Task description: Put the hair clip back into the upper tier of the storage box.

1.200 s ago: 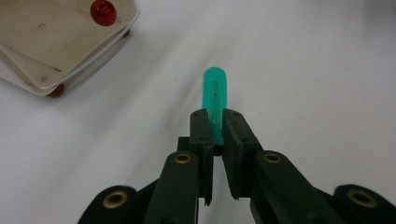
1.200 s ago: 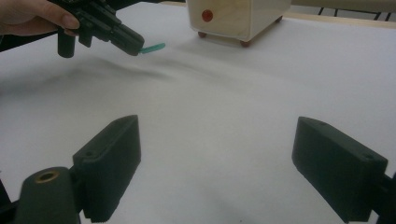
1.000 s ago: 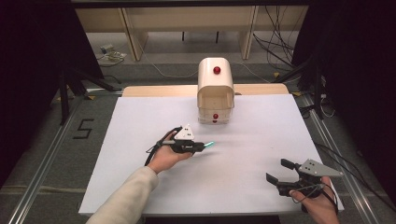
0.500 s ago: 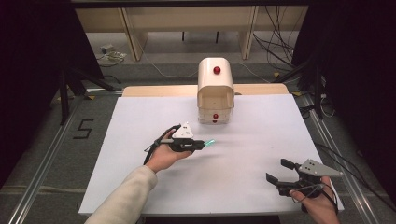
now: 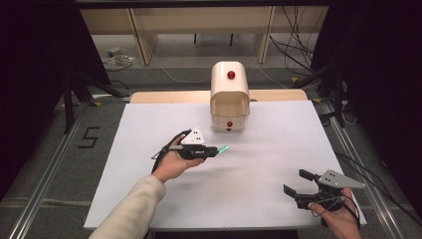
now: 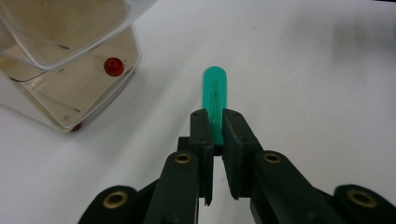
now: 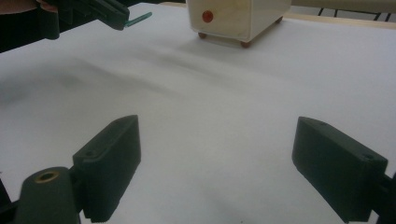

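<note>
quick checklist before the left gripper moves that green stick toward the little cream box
1. Left gripper shut on the green stick: ok.
2. Stick points straight out beyond the jaws, most of its length exposed: ok.
3. Table bare between stick and cream box: ok.
4. Right gripper open, near the table's right front corner, out of the path: ok.
5. Where the stick should go in the box: cannot tell.

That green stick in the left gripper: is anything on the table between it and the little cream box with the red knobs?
Nothing visible. The green stick, clamped in the left gripper, has only bare white table between its tip and the cream box. The right gripper sits far off, open.
</note>
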`<state>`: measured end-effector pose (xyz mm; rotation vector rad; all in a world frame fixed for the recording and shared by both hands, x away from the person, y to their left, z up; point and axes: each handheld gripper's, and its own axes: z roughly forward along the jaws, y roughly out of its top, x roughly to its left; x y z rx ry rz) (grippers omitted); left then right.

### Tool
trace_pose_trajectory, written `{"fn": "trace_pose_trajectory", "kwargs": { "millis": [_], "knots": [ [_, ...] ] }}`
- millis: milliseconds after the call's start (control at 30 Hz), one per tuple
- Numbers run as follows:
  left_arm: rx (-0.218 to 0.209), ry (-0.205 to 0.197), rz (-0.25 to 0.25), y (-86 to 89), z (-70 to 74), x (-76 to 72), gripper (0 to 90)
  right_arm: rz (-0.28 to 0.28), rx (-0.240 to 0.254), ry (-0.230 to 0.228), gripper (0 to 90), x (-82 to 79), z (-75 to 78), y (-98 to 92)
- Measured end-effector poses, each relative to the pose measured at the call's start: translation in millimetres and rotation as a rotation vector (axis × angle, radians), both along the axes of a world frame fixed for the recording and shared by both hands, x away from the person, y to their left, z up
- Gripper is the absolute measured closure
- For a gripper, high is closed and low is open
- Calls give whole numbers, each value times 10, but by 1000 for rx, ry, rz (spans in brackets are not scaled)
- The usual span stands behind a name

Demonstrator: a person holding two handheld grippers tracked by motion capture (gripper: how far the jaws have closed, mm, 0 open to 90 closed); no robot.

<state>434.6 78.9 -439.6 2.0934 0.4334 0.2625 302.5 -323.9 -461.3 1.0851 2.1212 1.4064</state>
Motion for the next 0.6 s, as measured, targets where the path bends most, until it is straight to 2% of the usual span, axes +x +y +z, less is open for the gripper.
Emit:
{"fn": "trace_pose_trajectory", "kwargs": {
  "millis": [600],
  "knots": [
    [-1,-11,-4,-17,177,-31,828,2,4,-1,163,10,-7,14]
  ]
}}
